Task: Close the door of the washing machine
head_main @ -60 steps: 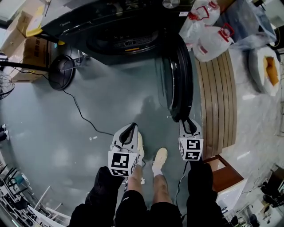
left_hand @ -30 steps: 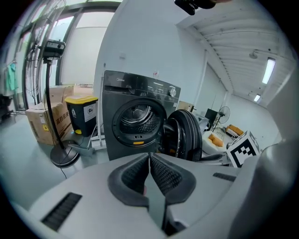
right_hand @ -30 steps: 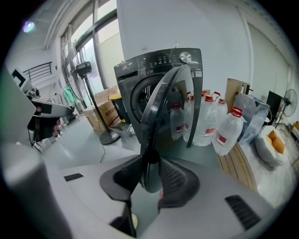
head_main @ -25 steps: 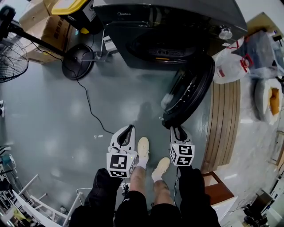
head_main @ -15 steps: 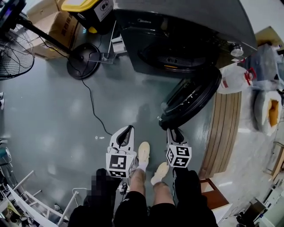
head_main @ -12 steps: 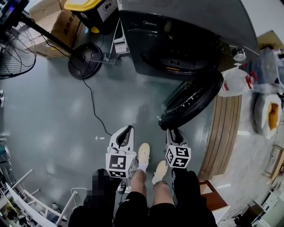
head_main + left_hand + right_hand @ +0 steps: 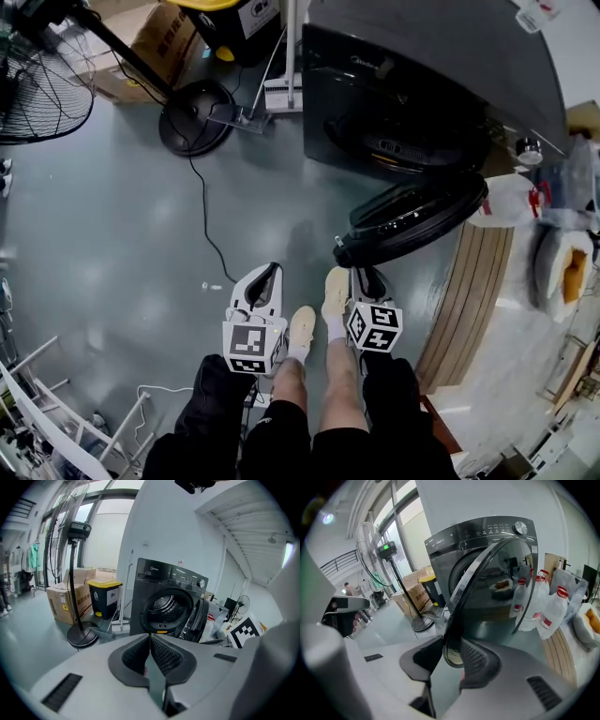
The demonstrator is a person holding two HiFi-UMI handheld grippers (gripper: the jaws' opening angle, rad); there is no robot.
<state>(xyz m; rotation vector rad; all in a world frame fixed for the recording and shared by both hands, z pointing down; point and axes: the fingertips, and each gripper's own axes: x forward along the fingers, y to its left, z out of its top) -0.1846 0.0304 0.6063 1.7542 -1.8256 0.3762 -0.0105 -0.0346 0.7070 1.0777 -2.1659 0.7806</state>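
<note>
The right gripper (image 7: 370, 275) is clamped on the free rim of the washing machine door (image 7: 412, 217), which is held half-shut, stretched rightward to its hinge, with the drum opening (image 7: 412, 150) just beyond it, while the left gripper (image 7: 267, 277) is kept pressed together, empty.

Washing machine (image 7: 422, 84): at the far side of the floor, drum opening facing the person.
Door (image 7: 412, 217): in front of the opening, part-way swung, with its free edge between the jaws of the right gripper (image 7: 368, 277).
Left gripper (image 7: 270, 273): left of the right one, apart from the door.
Fan base (image 7: 195, 117), bin (image 7: 239, 19), cardboard box (image 7: 150, 47): left of the machine.
Slatted platform (image 7: 469, 300): right of the door, with bags (image 7: 511, 199) at its far end.
</note>
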